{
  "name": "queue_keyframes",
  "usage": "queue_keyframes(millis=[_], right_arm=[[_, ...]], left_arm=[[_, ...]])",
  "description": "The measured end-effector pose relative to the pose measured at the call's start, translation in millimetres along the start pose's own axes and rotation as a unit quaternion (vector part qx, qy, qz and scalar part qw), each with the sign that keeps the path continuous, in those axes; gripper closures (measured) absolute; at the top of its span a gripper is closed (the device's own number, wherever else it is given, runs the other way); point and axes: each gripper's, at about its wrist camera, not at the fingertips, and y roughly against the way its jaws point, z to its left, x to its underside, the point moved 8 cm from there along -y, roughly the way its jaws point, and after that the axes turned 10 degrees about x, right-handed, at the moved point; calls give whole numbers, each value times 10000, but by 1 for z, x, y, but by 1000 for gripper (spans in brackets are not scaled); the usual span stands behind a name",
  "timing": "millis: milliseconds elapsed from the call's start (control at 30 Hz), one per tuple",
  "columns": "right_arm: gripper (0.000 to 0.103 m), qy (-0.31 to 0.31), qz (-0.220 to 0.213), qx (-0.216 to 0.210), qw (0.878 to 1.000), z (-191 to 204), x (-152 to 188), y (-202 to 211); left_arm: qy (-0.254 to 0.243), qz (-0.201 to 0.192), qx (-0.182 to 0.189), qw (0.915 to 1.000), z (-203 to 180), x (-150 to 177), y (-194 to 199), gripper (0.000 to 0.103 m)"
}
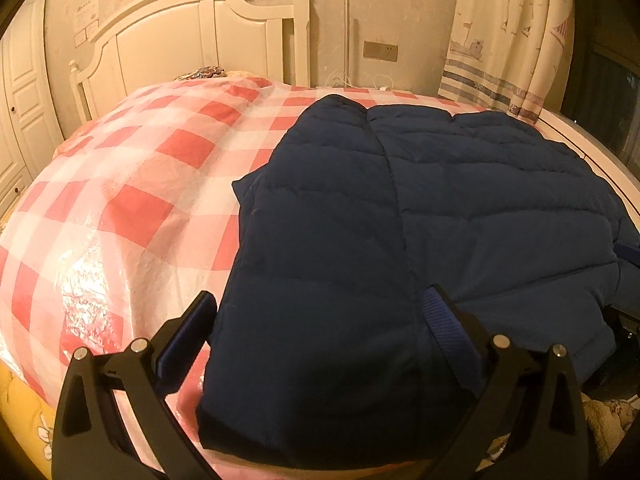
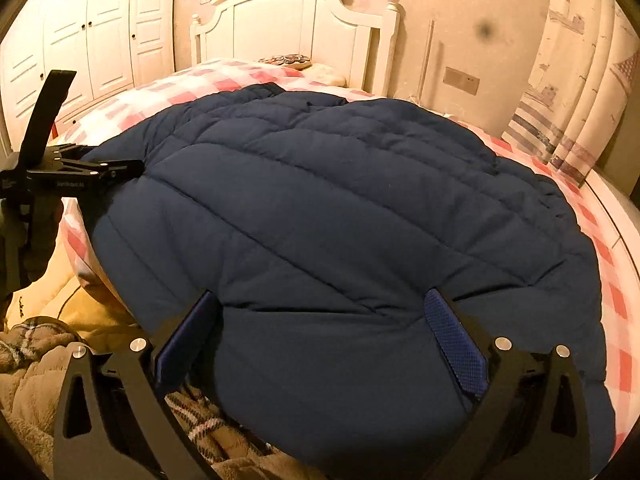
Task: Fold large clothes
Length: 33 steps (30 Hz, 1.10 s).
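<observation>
A dark navy quilted down jacket (image 1: 420,208) lies spread flat on the bed; it also fills the right wrist view (image 2: 340,208). My left gripper (image 1: 320,312) is open, its fingers spread wide over the jacket's near left edge, holding nothing. My right gripper (image 2: 324,312) is open too, its fingers astride the jacket's near hem. The left gripper also shows at the left of the right wrist view (image 2: 100,172), at the jacket's left edge.
The bed has a red-and-white checked cover under clear plastic (image 1: 140,184). A white headboard (image 1: 200,32) stands behind, wardrobe doors (image 2: 88,40) at the left, curtains (image 1: 508,40) at the right. Plaid and beige bedding (image 2: 36,360) lies below the bed's near edge.
</observation>
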Motion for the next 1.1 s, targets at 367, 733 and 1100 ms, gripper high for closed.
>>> queue_keyframes(millis=[367, 733, 1100], right_arm=[[5, -161, -7, 55, 9999, -40, -55, 29], [4, -1507, 1074, 261, 9824, -146, -53, -84], [5, -2419, -84, -34, 9702, -170, -27, 23]], left_arm=[[-552, -578, -393, 9960, -40, -62, 41, 2], [-750, 628, -262, 9949, -80, -106, -102, 2], [-427, 633, 73, 9971, -68, -96, -105, 2]])
